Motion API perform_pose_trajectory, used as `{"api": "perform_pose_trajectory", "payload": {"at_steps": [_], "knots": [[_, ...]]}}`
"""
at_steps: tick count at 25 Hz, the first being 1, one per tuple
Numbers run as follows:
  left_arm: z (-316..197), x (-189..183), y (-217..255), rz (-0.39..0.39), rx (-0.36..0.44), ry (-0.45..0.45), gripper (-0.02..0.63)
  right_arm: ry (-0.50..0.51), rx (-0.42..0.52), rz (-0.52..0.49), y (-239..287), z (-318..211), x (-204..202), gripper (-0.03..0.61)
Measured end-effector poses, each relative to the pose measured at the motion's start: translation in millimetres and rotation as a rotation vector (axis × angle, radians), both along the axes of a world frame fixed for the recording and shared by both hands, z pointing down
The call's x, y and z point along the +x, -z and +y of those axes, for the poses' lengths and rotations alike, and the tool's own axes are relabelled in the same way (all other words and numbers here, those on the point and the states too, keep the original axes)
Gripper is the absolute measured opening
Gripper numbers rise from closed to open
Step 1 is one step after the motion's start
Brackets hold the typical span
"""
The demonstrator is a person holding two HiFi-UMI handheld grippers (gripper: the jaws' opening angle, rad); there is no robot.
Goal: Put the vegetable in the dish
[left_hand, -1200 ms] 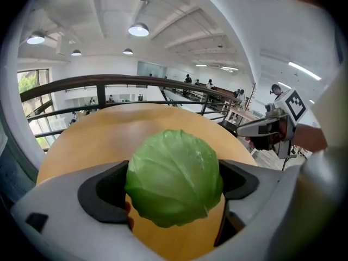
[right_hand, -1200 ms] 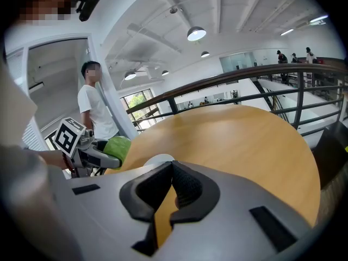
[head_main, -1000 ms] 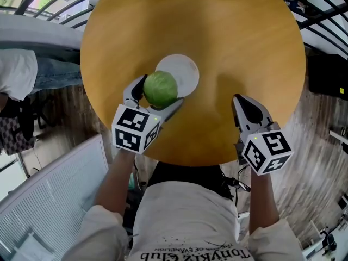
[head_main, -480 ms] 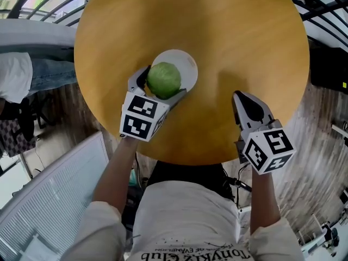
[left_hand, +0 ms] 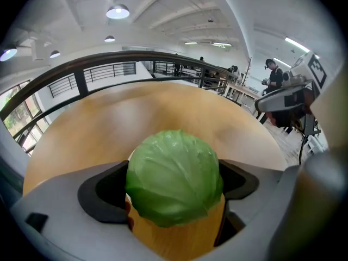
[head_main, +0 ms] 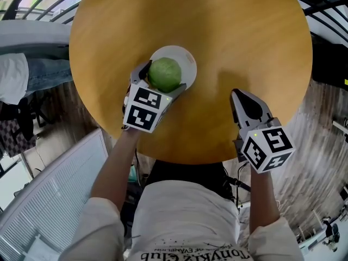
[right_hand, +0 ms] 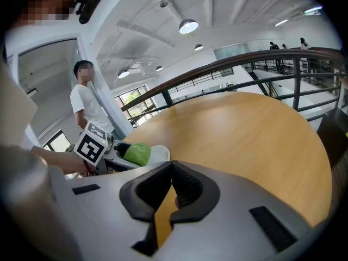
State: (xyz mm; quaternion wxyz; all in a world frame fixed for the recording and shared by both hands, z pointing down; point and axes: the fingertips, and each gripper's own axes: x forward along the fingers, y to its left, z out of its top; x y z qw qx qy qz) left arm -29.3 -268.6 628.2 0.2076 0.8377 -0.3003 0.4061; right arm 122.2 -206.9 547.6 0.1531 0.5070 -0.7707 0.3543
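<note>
the green cabbage (head_main: 165, 74) is clamped in the left gripper (head_main: 162, 78), over the near rim of the white dish (head_main: 188, 64). the right gripper (head_main: 242, 98) is closed on nothing, well apart. placing is in hand; lowering and release are called for next.

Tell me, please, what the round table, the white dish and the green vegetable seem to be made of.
Table: wood or wood veneer, satin finish; faint grain streaks and soft glare.
Dish: plain white and smooth; ceramic or plastic, cannot tell.
Cabbage: veined green leaves with a waxy shine; real or a plastic model, the look leaves it open.
</note>
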Motion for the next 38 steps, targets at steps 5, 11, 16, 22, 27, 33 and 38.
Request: {"api": "perform_pose_trajectory", "payload": {"at_steps": [5, 11, 16, 22, 27, 33, 38], "knots": [[-2.5, 1.6, -8.7, -0.014, -0.006, -0.014, 0.497, -0.007, -0.016, -0.003, -8.8, 2.0, 0.0, 0.025], [-4.1, 3.9, -18.9, -0.033, -0.005, -0.027, 0.497, -0.016, -0.023, -0.009, -17.9, 6.7, -0.3, 0.025], [-8.1, 6.4, -23.9, -0.043, -0.007, -0.036, 0.497, -0.022, -0.026, -0.012, -22.1, 4.7, -0.1, 0.025], [-10.2, 11.8, -26.5, -0.064, -0.016, -0.059, 0.497, -0.026, -0.029, -0.012, -22.1, 3.1, 1.1, 0.025], [-7.6, 13.0, -33.3, -0.07, -0.027, -0.063, 0.497, -0.029, -0.028, -0.012, -25.6, 7.0, 0.4, 0.025], [-7.6, 10.6, -32.5, -0.065, -0.034, -0.065, 0.497, -0.031, -0.027, -0.01, -23.8, 8.6, -2.4, 0.025], [-6.0, 11.6, -32.8, -0.062, -0.028, -0.073, 0.497, -0.024, -0.022, -0.015, -22.0, 10.1, -4.9, 0.025]]}}
